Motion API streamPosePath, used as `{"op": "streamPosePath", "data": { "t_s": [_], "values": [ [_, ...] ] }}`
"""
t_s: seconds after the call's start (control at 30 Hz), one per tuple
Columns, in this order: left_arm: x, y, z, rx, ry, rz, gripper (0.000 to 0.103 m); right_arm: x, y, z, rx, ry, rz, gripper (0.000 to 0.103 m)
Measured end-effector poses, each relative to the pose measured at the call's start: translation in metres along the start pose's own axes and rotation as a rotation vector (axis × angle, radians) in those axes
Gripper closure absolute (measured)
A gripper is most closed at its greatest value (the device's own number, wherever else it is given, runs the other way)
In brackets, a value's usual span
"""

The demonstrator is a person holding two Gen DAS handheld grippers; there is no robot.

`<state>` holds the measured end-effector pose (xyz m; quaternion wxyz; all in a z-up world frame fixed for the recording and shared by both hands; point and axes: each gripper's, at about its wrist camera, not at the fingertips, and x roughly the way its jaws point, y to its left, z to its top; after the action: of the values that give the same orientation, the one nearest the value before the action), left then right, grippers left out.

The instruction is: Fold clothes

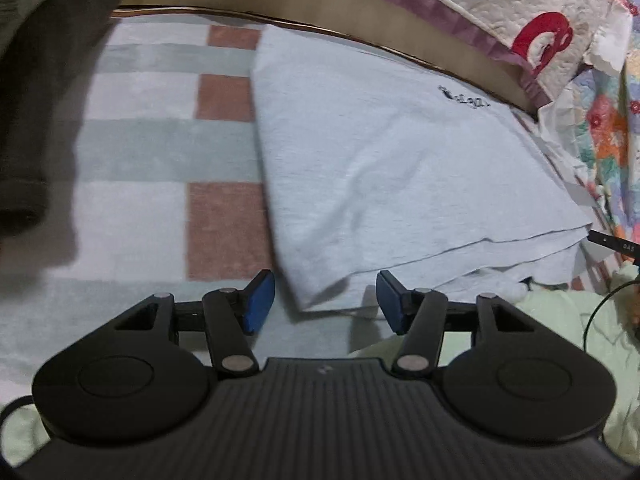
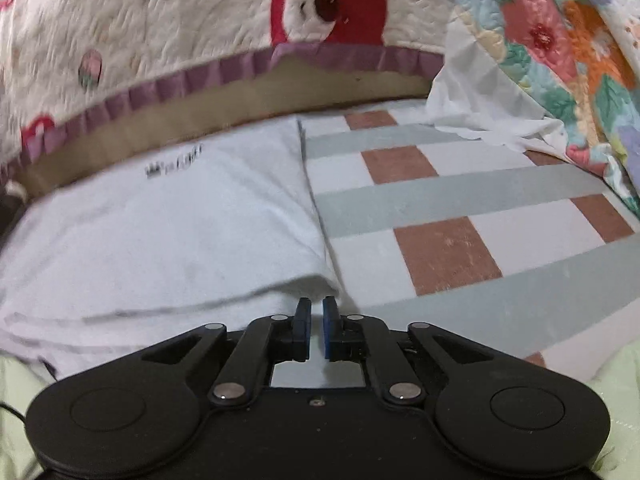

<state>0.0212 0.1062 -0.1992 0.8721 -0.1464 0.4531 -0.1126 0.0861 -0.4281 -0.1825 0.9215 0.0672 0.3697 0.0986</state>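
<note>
Lying folded on the checked blanket (image 2: 460, 196), one white shirt (image 1: 392, 176); left gripper (image 1: 326, 300) spread apart, right gripper (image 2: 317, 320) nearly closed, empty.

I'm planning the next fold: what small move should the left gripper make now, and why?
Probably ease the left gripper forward and close on the near corner of the pale folded shirt. Its jaws stand open with that corner lying just ahead between them, while the right gripper sits nearly closed at the opposite near corner.

A bedroom in someone's home, by the look of it. A checked blanket (image 2: 460, 208) covers the bed, with a quilted bear-print cover (image 2: 180, 20) and a floral quilt (image 2: 560, 52) heaped along its far side.
</note>
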Motion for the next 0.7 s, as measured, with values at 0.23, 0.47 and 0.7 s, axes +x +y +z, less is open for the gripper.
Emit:
{"op": "streamPosePath", "data": {
  "t_s": [0.23, 0.47, 0.7],
  "values": [
    [-0.003, 0.009, 0.002, -0.03, -0.075, 0.049, 0.068, 0.012, 0.0, -0.001, -0.042, 0.02, -0.054, 0.075],
    [0.002, -0.019, -0.003, 0.171, -0.073, 0.116, 0.061, 0.03, -0.01, 0.001, 0.013, -0.007, -0.062, 0.059],
    [-0.032, 0.006, 0.021, -0.115, -0.155, 0.081, 0.093, 0.009, -0.003, 0.02, -0.004, -0.126, -0.048, 0.1]
  ]
}}
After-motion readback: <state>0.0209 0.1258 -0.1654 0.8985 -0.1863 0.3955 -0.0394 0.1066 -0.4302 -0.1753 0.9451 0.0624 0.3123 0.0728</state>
